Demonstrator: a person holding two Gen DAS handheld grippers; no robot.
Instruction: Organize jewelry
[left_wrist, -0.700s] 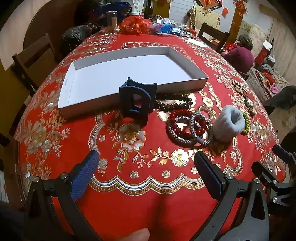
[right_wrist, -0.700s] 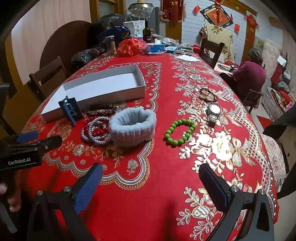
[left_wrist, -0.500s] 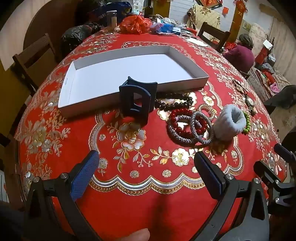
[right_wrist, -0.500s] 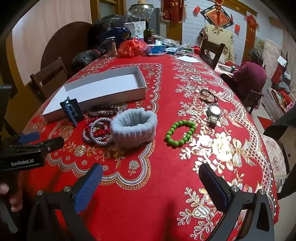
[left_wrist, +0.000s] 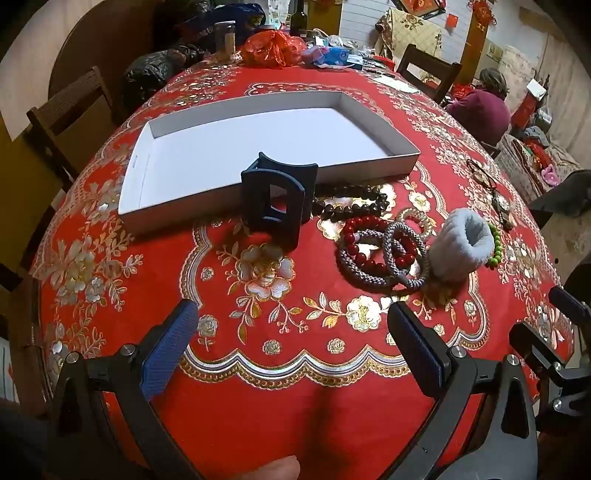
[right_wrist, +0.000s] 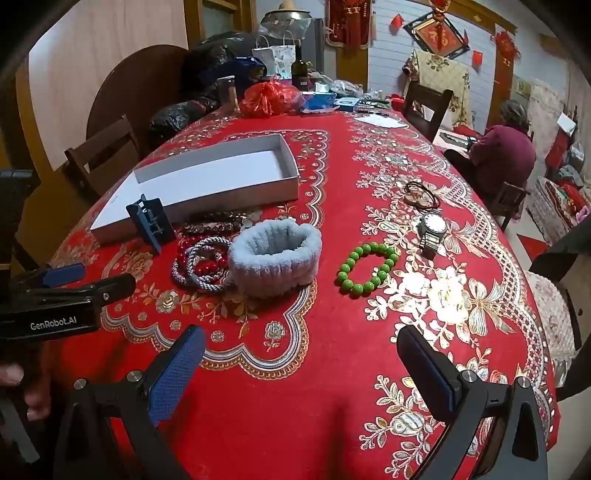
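A shallow white box (left_wrist: 258, 155) (right_wrist: 207, 177) lies empty on the red tablecloth. In front of it stand a dark blue hair claw (left_wrist: 277, 199) (right_wrist: 149, 221), a dark bead bracelet (left_wrist: 351, 206), a red bead bracelet (left_wrist: 365, 240) tangled with grey rope bands (left_wrist: 399, 254) (right_wrist: 207, 266), and a pale blue fluffy band (left_wrist: 461, 243) (right_wrist: 275, 254). A green bead bracelet (right_wrist: 367, 267), a wristwatch (right_wrist: 432, 230) and a thin dark band (right_wrist: 421, 194) lie to the right. My left gripper (left_wrist: 291, 343) and right gripper (right_wrist: 299, 369) hang open over the near cloth, holding nothing.
Bags, a bottle (right_wrist: 299, 66) and a jar (left_wrist: 225, 40) crowd the table's far end. Wooden chairs (right_wrist: 103, 155) stand at the left and the far right. A person in a maroon top (right_wrist: 506, 155) sits at the right. The table edge runs close below both grippers.
None in the left view. The right view has drifted slightly, and the objects sit a little lower in it.
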